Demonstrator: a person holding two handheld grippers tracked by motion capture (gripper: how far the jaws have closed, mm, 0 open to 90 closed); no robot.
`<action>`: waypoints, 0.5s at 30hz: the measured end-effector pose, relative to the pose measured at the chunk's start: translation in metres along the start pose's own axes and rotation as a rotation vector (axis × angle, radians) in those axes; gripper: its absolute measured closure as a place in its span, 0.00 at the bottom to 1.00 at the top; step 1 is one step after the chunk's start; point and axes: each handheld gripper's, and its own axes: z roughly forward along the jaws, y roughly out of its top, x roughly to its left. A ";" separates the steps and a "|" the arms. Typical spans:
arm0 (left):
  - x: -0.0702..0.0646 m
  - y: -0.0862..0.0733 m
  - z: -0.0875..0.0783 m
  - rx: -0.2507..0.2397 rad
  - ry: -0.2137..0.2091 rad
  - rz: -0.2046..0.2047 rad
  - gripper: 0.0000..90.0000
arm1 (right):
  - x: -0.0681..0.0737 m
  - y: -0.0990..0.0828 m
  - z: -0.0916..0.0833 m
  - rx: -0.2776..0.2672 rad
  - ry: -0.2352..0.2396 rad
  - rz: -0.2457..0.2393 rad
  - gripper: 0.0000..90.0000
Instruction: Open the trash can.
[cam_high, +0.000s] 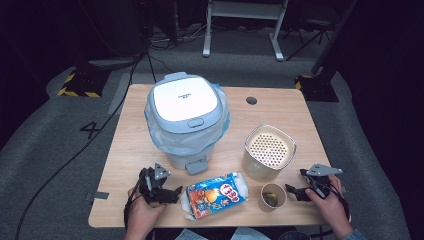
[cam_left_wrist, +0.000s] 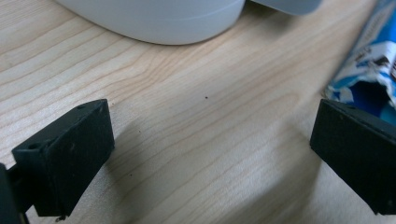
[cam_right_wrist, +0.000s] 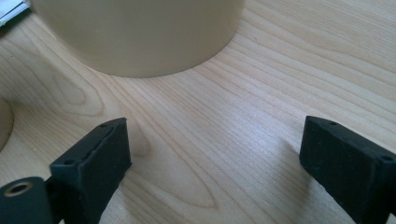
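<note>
Your left claw (cam_high: 167, 192) rests on the wooden worktop (cam_high: 130, 150) with its jaws spread wide and nothing between them, just left of the blue snack packet (cam_high: 216, 194), which lies flat near the front edge, in front of the lidded white bin (cam_high: 186, 117). Your right claw (cam_high: 295, 191) also sits low on the worktop, jaws apart and empty, just right of the small paper cup (cam_high: 273, 196). The beige perforated container (cam_high: 268, 151) stands just behind that cup.
</note>
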 end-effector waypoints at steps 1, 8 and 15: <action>0.001 0.000 0.000 -0.002 -0.002 0.011 0.00 | 0.000 0.000 0.000 0.000 0.000 0.000 0.10; 0.005 0.000 -0.004 0.015 -0.014 0.022 0.07 | 0.000 0.000 0.000 0.000 0.000 0.000 0.10; 0.019 0.004 -0.016 0.039 -0.027 0.005 0.34 | 0.000 0.000 0.000 0.000 0.000 0.000 0.10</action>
